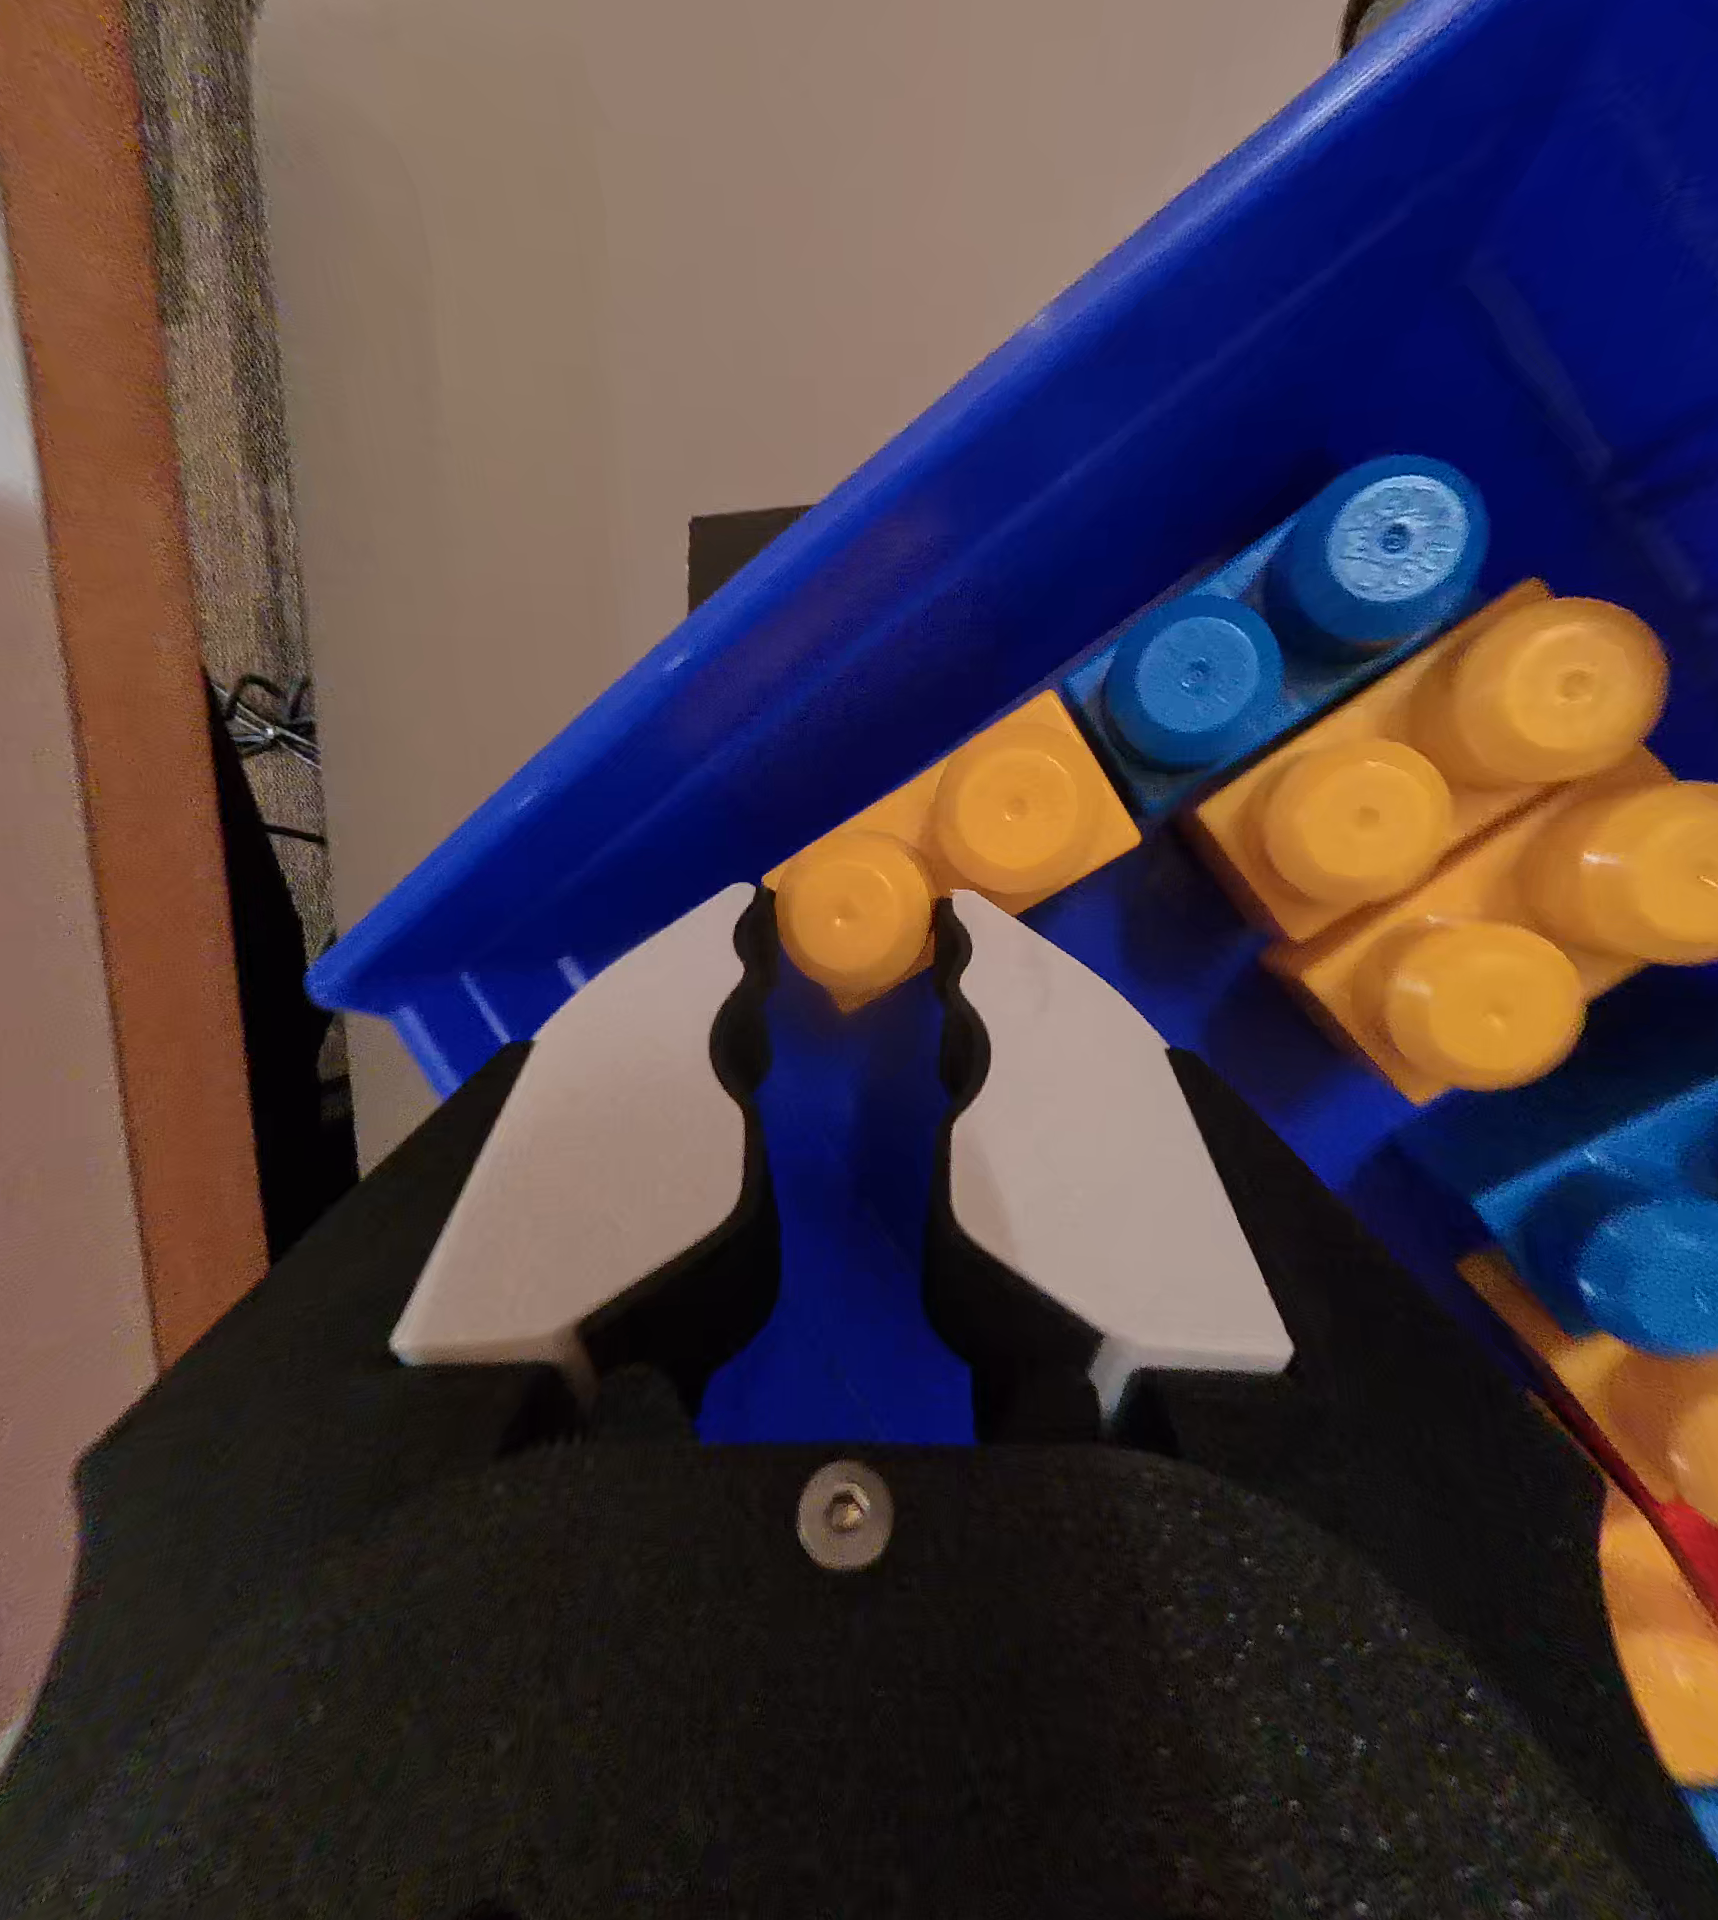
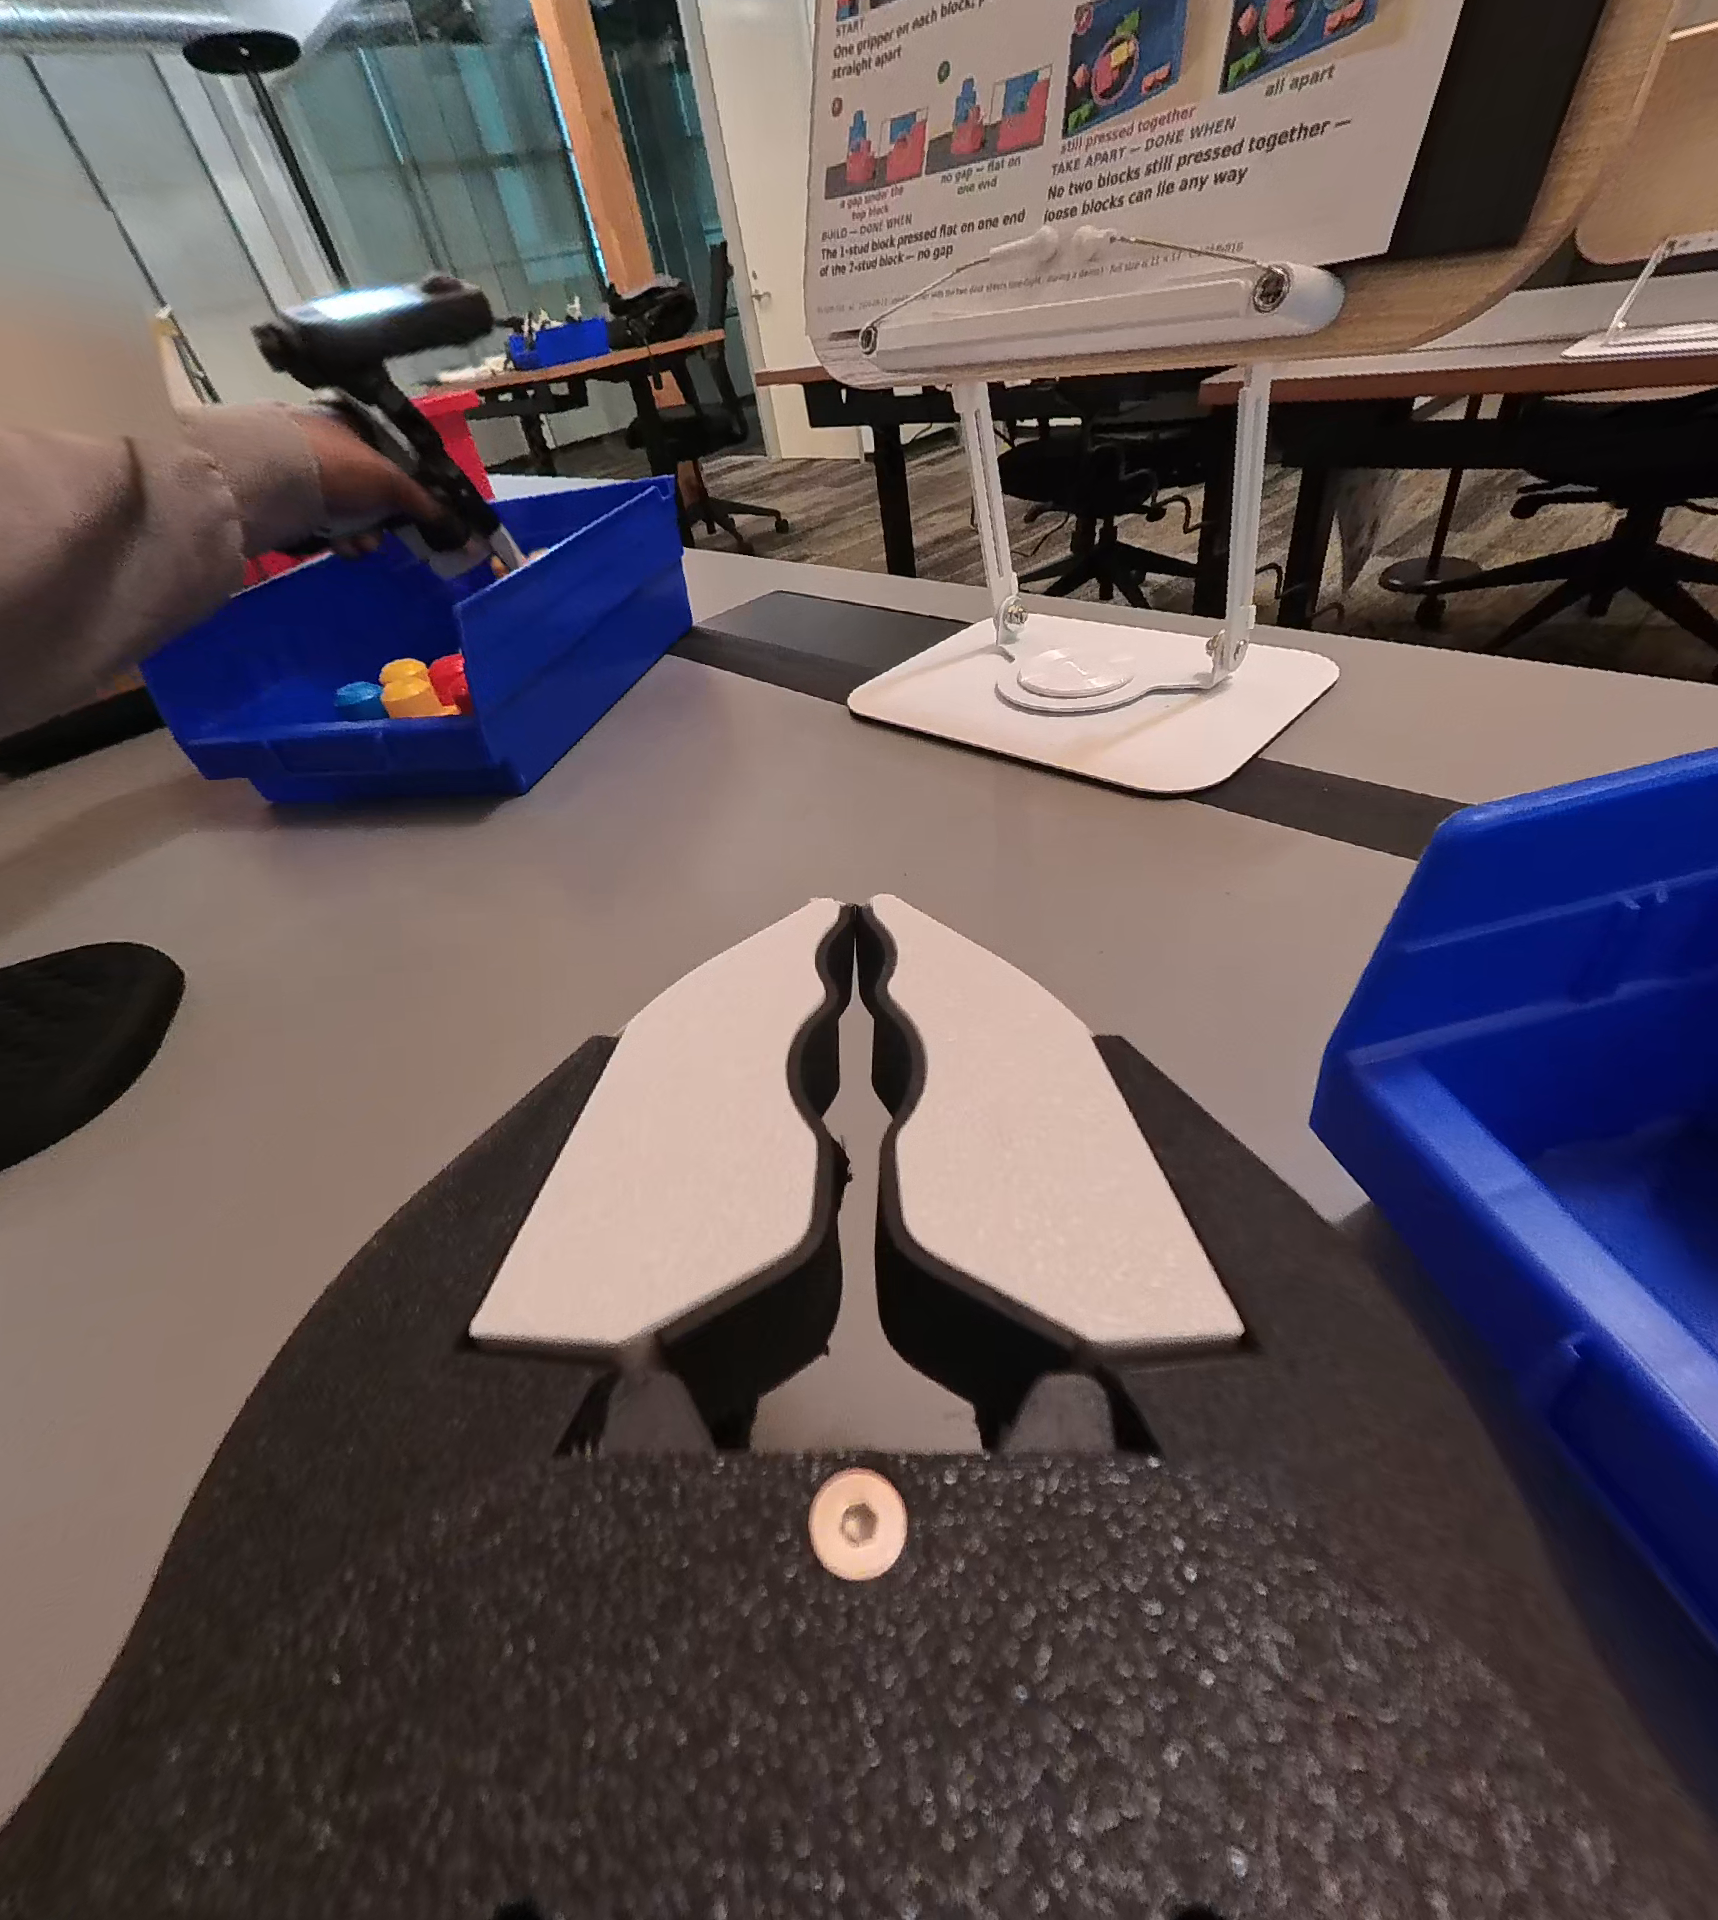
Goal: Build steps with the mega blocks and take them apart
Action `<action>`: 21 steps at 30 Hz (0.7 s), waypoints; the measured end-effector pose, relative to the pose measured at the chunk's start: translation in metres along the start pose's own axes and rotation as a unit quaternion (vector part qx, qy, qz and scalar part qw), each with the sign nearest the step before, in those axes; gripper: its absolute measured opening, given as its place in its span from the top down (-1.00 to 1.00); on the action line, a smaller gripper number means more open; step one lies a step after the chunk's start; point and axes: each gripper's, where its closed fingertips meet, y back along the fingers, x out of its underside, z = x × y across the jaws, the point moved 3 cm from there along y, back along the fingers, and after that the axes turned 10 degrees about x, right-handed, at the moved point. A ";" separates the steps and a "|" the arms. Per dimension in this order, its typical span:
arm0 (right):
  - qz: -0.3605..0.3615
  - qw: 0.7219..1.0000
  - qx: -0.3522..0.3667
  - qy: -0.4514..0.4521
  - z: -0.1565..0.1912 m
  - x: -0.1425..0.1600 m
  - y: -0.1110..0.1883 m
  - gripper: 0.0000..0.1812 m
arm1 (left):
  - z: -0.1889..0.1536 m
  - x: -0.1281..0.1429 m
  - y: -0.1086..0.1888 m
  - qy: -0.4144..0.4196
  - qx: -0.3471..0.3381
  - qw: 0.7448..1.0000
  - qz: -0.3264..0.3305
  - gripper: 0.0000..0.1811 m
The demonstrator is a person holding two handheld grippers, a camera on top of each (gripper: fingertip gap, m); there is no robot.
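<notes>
The left gripper (image 1: 850, 925) reaches into the left bin (image 1: 834, 665), its fingers clamped on one stud of a two-stud yellow block (image 1: 948, 852) lying against the bin wall. A blue block (image 1: 1281, 634) and two more yellow blocks (image 1: 1478, 810) lie just beside it. The right gripper (image 2: 857, 914) hovers over the grey table (image 2: 419, 987), fingers together and holding nothing. An empty-looking right bin (image 2: 1561, 1039) stands near it. A white stand (image 2: 1094, 707) holds an instruction sheet (image 2: 1094, 135).
</notes>
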 end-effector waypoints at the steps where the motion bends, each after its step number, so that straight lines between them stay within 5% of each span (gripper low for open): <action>1: 0.000 1.000 0.000 0.000 0.000 0.000 0.000 1.00 | -0.002 -0.001 0.009 -0.006 0.002 1.000 -0.007 0.67; 7: -0.006 1.000 -0.010 0.011 0.008 -0.003 0.002 1.00 | -0.040 -0.006 0.089 -0.091 0.018 0.993 -0.078 0.68; 13: -0.007 1.000 -0.010 0.029 0.014 -0.004 0.001 1.00 | -0.140 0.021 0.167 -0.202 0.075 0.966 -0.142 0.67; 21: -0.010 0.999 0.002 0.044 0.013 -0.004 0.002 1.00 | -0.303 0.097 0.185 -0.324 0.168 0.918 -0.155 0.68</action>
